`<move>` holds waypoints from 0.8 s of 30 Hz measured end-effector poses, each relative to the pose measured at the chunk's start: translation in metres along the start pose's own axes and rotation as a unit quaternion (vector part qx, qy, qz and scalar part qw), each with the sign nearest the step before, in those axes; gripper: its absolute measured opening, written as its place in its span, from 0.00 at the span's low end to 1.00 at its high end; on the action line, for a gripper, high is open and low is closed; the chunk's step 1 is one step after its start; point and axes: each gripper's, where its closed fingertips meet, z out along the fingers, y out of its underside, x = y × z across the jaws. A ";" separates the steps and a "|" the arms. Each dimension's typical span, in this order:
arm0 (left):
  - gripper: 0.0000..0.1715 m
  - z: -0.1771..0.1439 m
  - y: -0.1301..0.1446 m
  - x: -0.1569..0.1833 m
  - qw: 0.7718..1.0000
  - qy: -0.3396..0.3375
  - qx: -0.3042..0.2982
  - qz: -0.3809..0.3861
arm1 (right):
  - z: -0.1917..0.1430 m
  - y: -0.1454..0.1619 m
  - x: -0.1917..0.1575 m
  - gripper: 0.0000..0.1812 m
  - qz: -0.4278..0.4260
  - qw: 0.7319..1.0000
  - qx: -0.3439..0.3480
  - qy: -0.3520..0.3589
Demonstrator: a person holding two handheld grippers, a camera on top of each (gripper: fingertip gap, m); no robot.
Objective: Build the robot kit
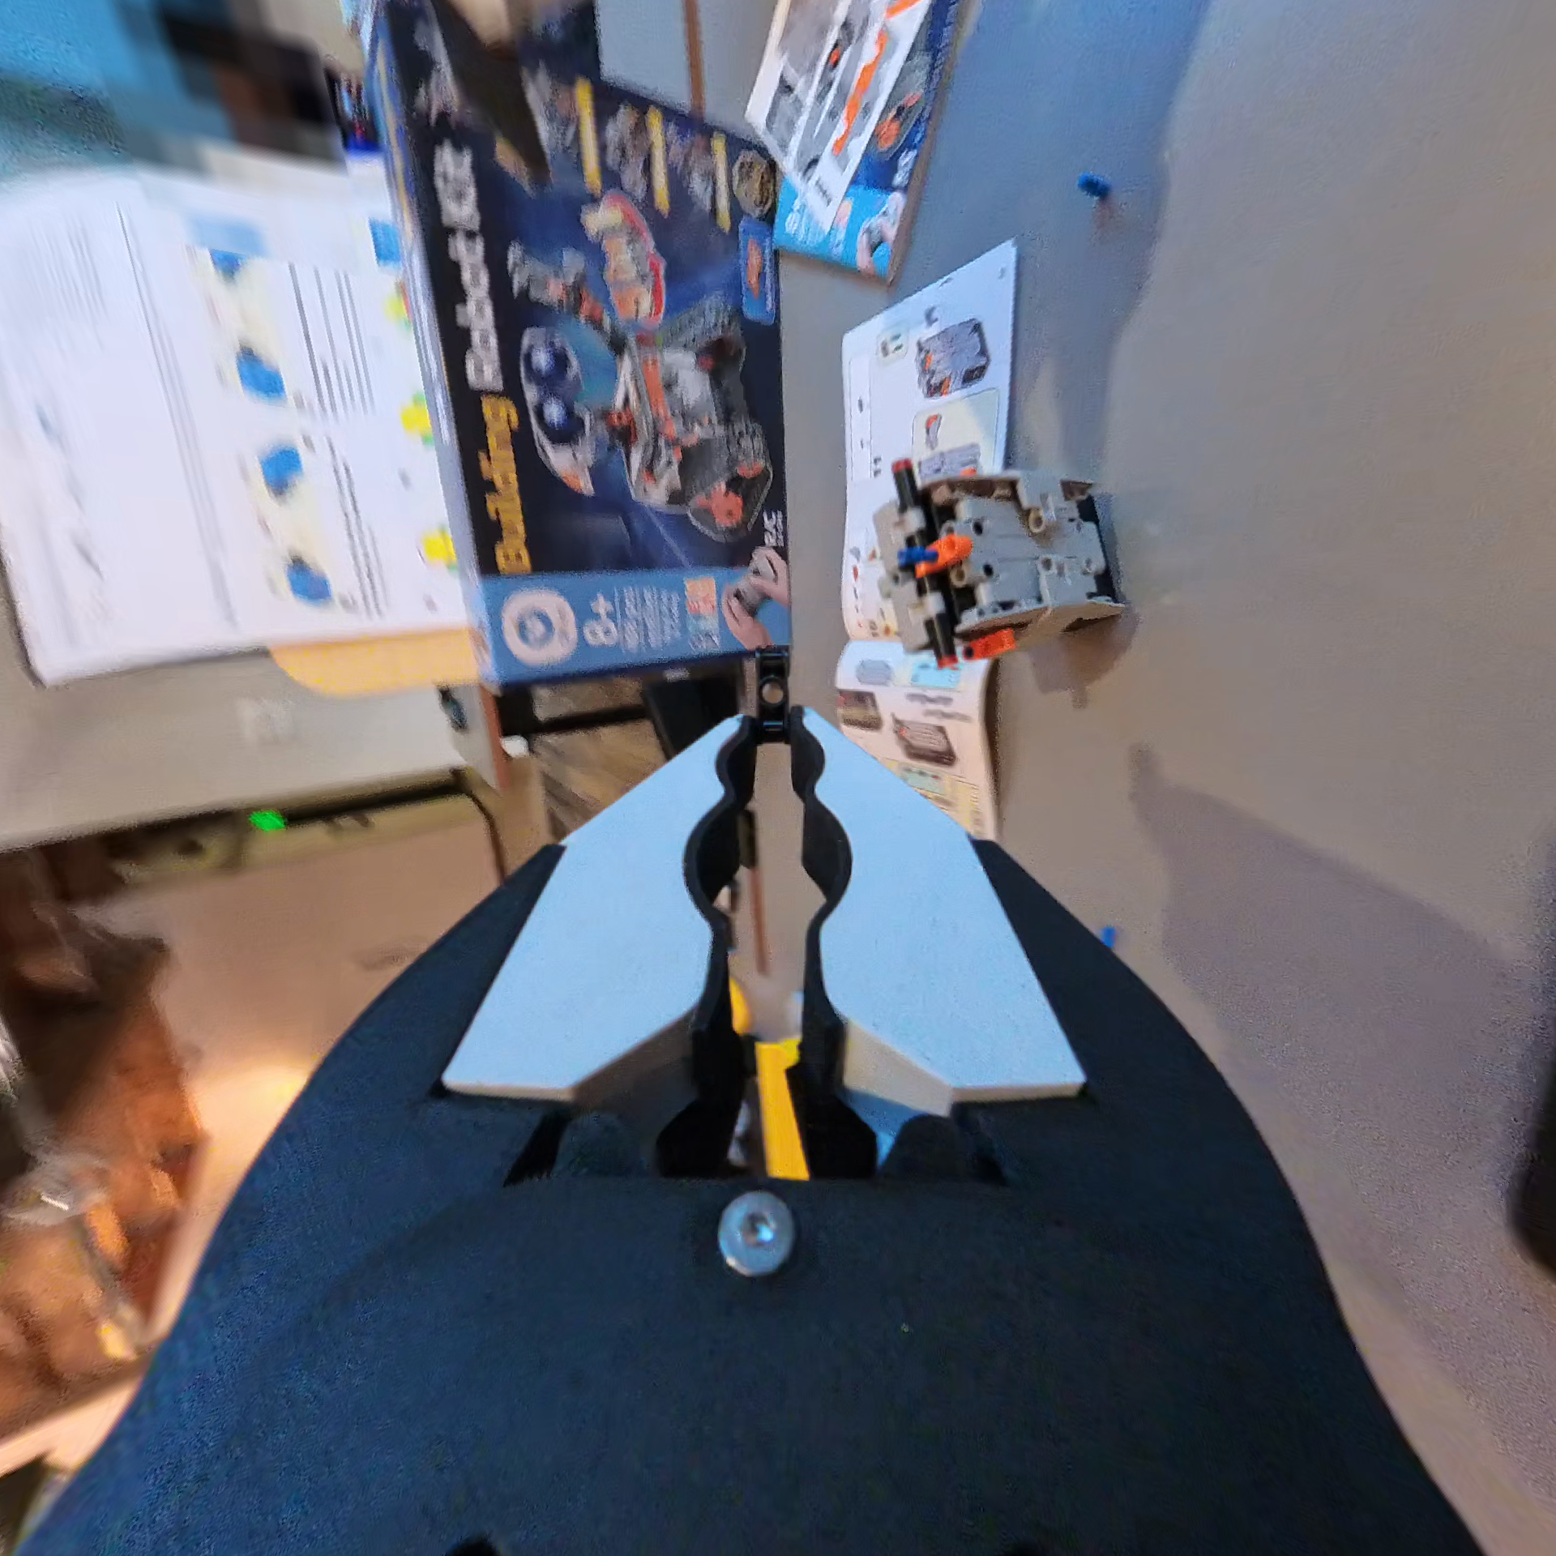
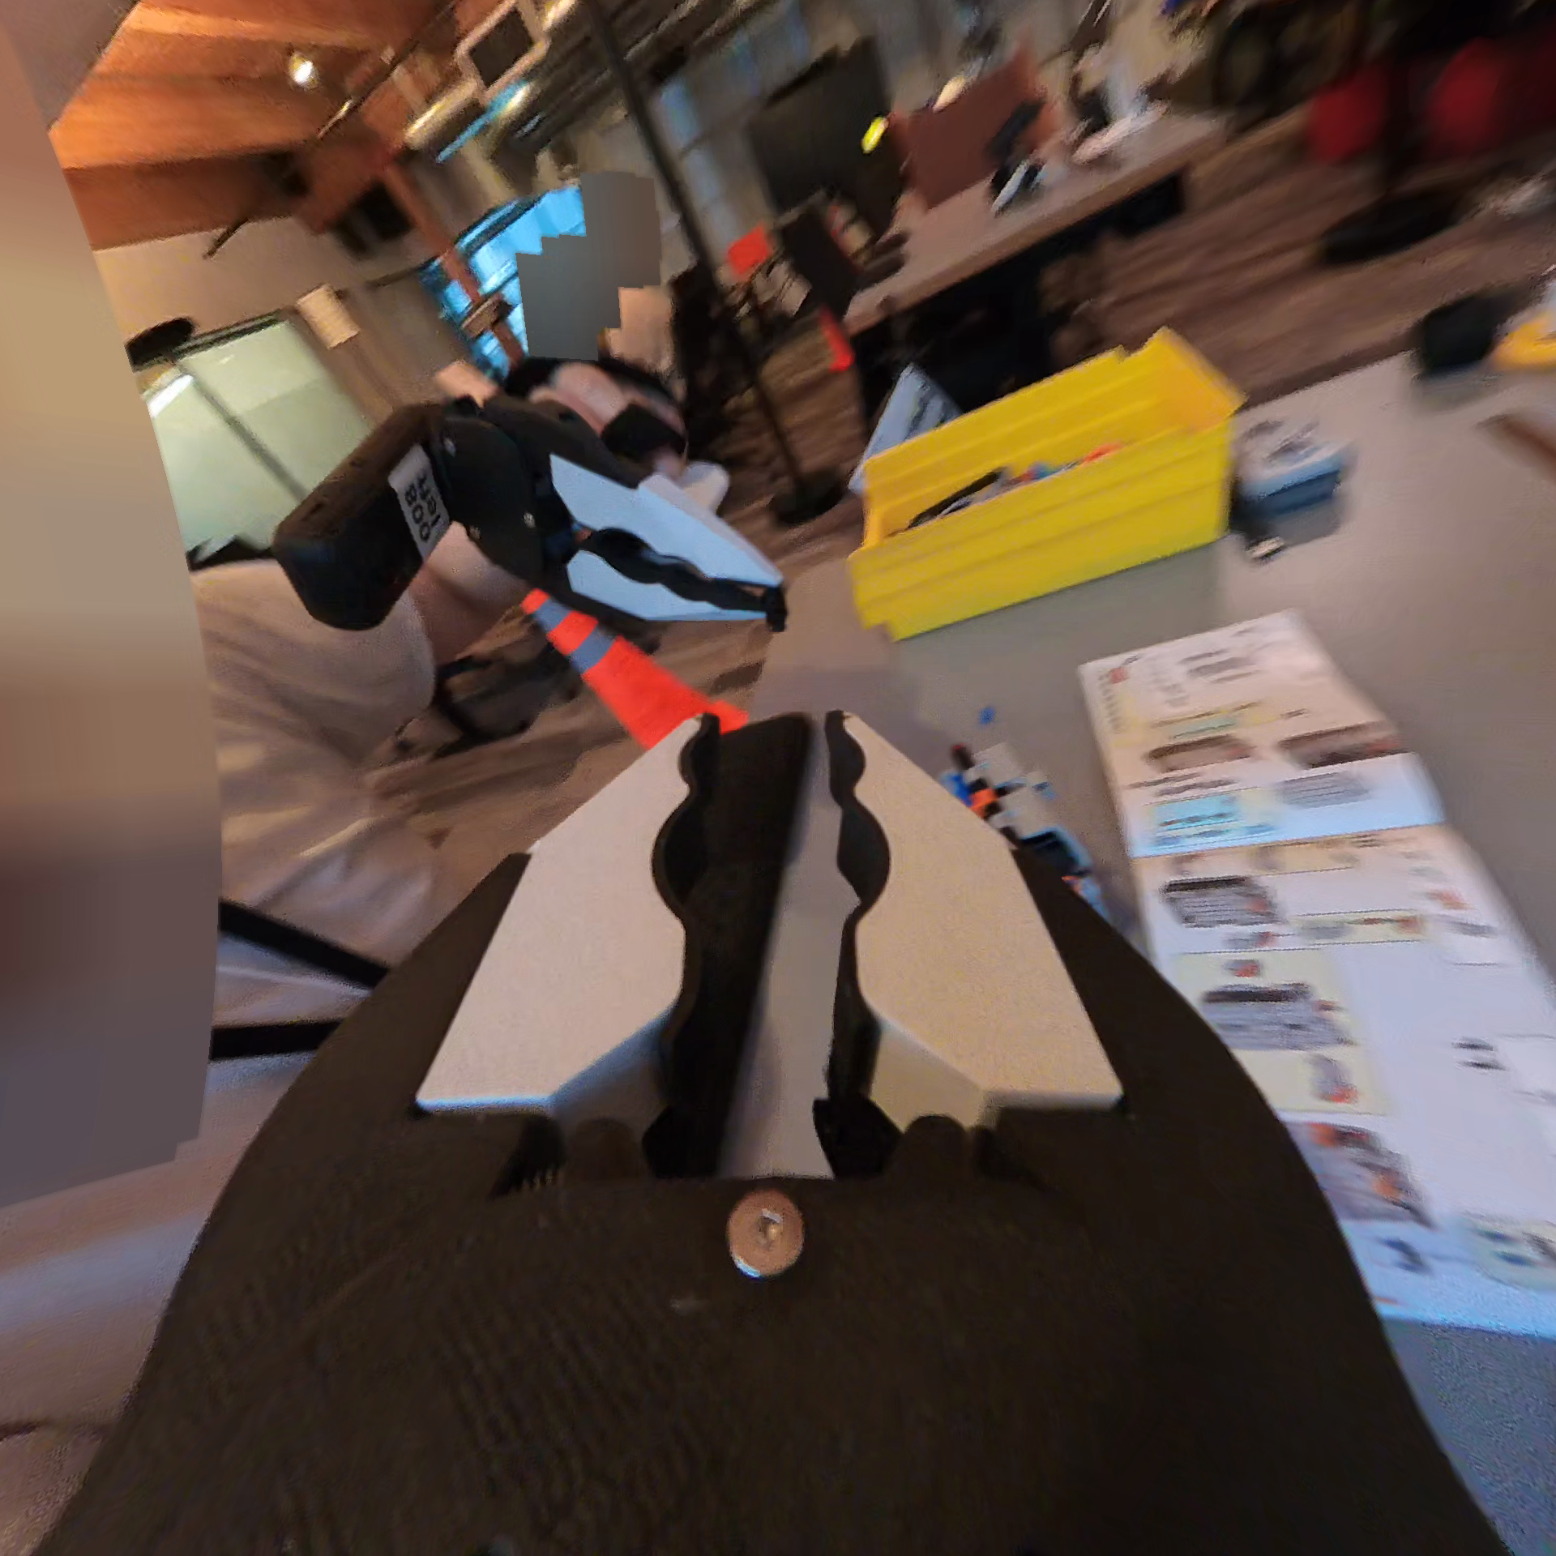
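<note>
My left gripper (image 1: 772, 724) is shut on a small black building-block connector (image 1: 771, 684) that sticks out past its tips, held above the grey table. A grey block assembly (image 1: 998, 556) with orange, blue and black parts sits on the table to its right, apart from it. My right gripper (image 2: 818, 722) is shut and holds nothing, low over the table. The left gripper (image 2: 770, 608) also shows in the right wrist view, up and to the left, with the black piece at its tips. The block assembly (image 2: 1002, 791) lies just right of my right gripper.
A dark blue building-kit box (image 1: 615, 396) stands behind the left gripper, with white papers (image 1: 194, 421) beside it. Instruction sheets (image 2: 1280, 926) lie on the table. A yellow parts bin (image 2: 1044, 497) stands farther back. A person in white (image 2: 320, 690) sits at the left. An orange cone (image 2: 623, 665) stands beyond. Across from one pair of fingers to the other is roughly 12 centimeters.
</note>
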 end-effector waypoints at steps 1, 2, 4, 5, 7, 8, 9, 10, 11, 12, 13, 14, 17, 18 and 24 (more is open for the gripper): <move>0.03 0.003 -0.008 0.002 0.999 0.006 0.002 0.034 | 0.012 0.008 -0.003 0.14 0.013 0.999 -0.025 -0.021; 0.03 0.007 -0.014 0.004 0.998 0.012 0.001 0.062 | 0.023 0.016 -0.007 0.14 0.022 0.998 -0.047 -0.039; 0.03 0.012 -0.024 0.010 0.994 0.018 0.007 0.107 | 0.040 0.026 -0.014 0.14 0.026 0.995 -0.076 -0.062; 0.03 0.013 -0.029 0.012 0.992 0.018 0.012 0.124 | 0.047 0.030 -0.012 0.15 0.025 0.994 -0.090 -0.058; 0.03 0.015 -0.035 0.017 0.989 0.025 0.014 0.143 | 0.055 0.040 -0.008 0.17 0.017 0.992 -0.114 -0.042; 0.03 0.016 -0.038 0.018 0.989 0.027 0.015 0.147 | 0.059 0.043 -0.007 0.17 0.015 0.992 -0.123 -0.039; 0.03 0.016 -0.040 0.018 0.988 0.025 0.018 0.149 | 0.061 0.045 -0.007 0.17 0.013 0.991 -0.129 -0.039; 0.03 0.016 -0.042 0.018 0.988 0.023 0.020 0.153 | 0.063 0.046 -0.007 0.17 0.011 0.990 -0.132 -0.038; 0.03 0.016 -0.043 0.018 0.987 0.021 0.019 0.157 | 0.066 0.047 -0.007 0.17 0.008 0.990 -0.134 -0.036; 0.03 0.017 -0.044 0.018 0.987 0.020 0.018 0.161 | 0.068 0.047 -0.007 0.17 0.004 0.990 -0.136 -0.036; 0.03 0.017 -0.045 0.019 0.986 0.021 0.019 0.162 | 0.070 0.048 -0.008 0.17 0.001 0.990 -0.139 -0.037; 0.03 0.017 -0.046 0.021 0.986 0.024 0.022 0.162 | 0.073 0.050 -0.008 0.17 -0.002 0.989 -0.145 -0.035; 0.03 0.019 -0.050 0.025 0.986 0.033 0.028 0.160 | 0.077 0.055 -0.006 0.14 -0.018 0.987 -0.160 -0.026; 0.03 0.020 -0.051 0.026 0.986 0.035 0.030 0.161 | 0.078 0.057 -0.004 0.13 -0.022 0.986 -0.165 -0.024; 0.03 0.025 -0.059 0.032 0.982 0.052 0.038 0.177 | 0.073 0.071 -0.007 0.05 -0.040 0.977 -0.206 -0.030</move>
